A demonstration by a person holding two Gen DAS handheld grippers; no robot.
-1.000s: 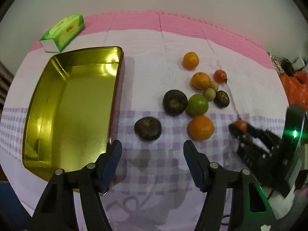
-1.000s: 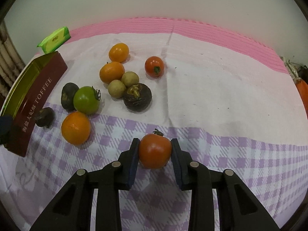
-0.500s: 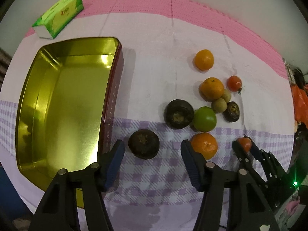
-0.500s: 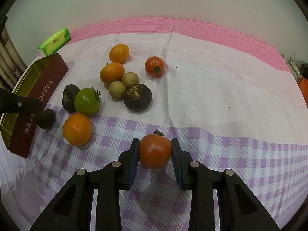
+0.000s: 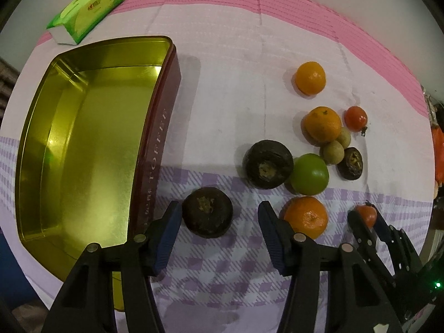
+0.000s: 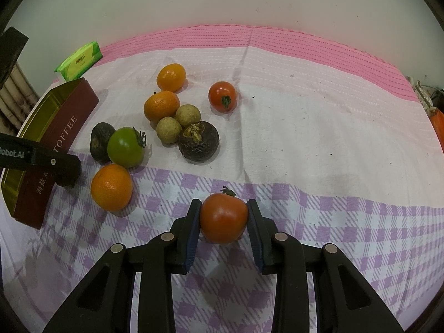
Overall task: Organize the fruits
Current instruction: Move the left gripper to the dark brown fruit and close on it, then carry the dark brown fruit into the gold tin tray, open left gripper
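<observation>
My left gripper [image 5: 219, 213] points down over a dark round fruit [image 5: 207, 212] lying beside the maroon wall of the gold tin [image 5: 155, 127]. Its jaws are closing with the fruit between them; the left pad is close to it and the right pad stands clear. My right gripper [image 6: 223, 217] is shut on a red tomato [image 6: 223, 222] just above the checked cloth. Loose on the cloth lie an orange [image 5: 305, 216], a green tomato [image 5: 309, 174], another dark fruit [image 5: 267, 164], two more oranges, two longans, a third dark fruit and a small red tomato [image 6: 222, 95].
A green tissue pack [image 5: 86, 8] lies behind the tin near the pink band of the cloth. The tin [image 6: 66, 127] holds nothing. A white wall runs along the back. Orange items show at the far right edge [image 5: 438, 152].
The left gripper has come down and forward over the dark fruit, and its jaws have narrowed around it. The right gripper has kept still with the tomato.
</observation>
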